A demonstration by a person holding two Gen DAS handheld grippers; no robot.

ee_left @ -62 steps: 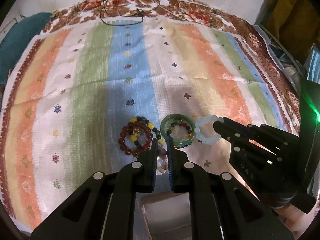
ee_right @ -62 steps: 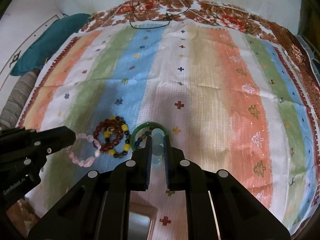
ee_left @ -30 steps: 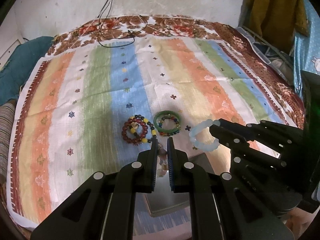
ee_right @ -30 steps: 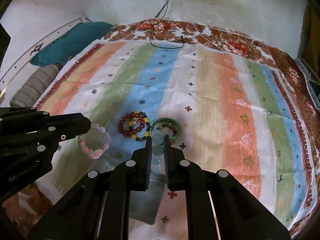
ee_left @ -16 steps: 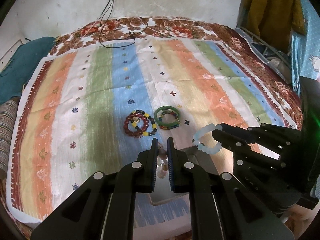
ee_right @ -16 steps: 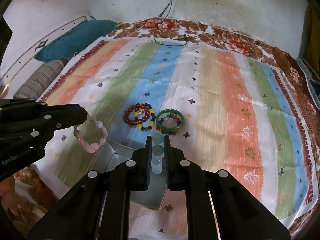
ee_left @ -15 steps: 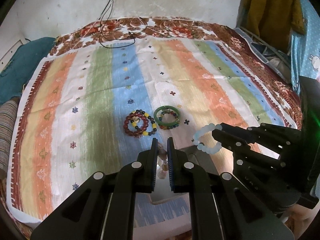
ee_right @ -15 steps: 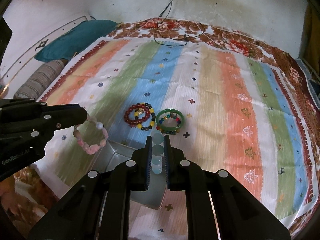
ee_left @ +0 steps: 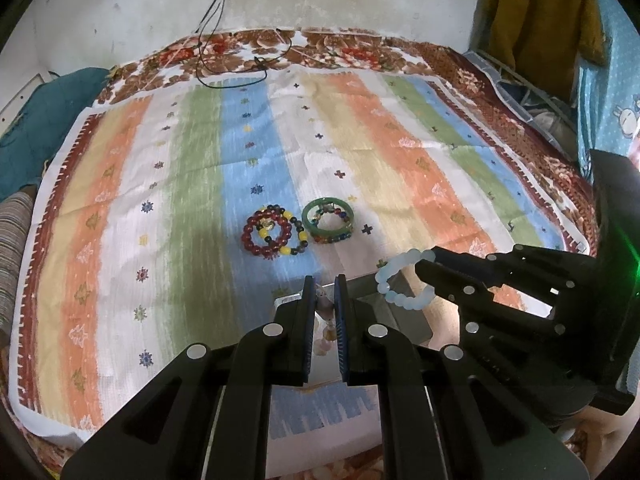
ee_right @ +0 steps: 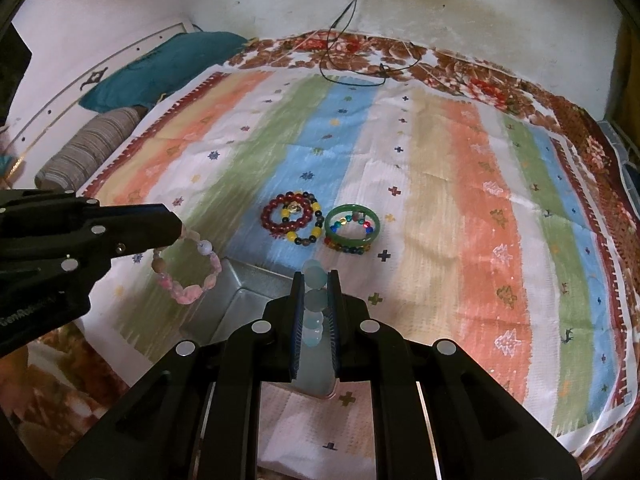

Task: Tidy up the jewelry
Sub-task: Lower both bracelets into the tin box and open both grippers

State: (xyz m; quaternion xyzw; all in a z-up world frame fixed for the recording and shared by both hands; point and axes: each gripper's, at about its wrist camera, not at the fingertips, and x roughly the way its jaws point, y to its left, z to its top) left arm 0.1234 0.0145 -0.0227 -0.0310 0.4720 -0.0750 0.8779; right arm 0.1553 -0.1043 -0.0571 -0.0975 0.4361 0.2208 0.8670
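Where the striped cloth (ee_right: 460, 184) covers the bed, bands of orange, green, blue and cream run away toward a stained white wall (ee_right: 460, 20), and a brown floral border shows past the cloth's far edge. A black cable (ee_right: 348, 32) hangs down the wall and loops onto that border. A teal pillow (ee_right: 160, 68) and a grey striped bolster (ee_right: 88, 148) lie off the cloth's left edge.

Near the middle of the cloth a red bead bracelet (ee_right: 286, 212) lies ringed by a strand of yellow and dark beads, and just beside it, to the right, a green bangle (ee_right: 352, 222) sits on a multicoloured bead strand. A grey metal tin (ee_right: 248, 300) stands at the cloth's near edge.

The left gripper (ee_left: 325, 292) is pinched almost fully together on a pink bead bracelet (ee_right: 188, 272), which dangles off the cloth, close to the tin's left side. The right gripper (ee_right: 316, 292) is nearly closed on a pale blue bead bracelet (ee_right: 314, 304), whose loop hangs in the air over the tin, though whether its lowest beads touch the metal I cannot tell.
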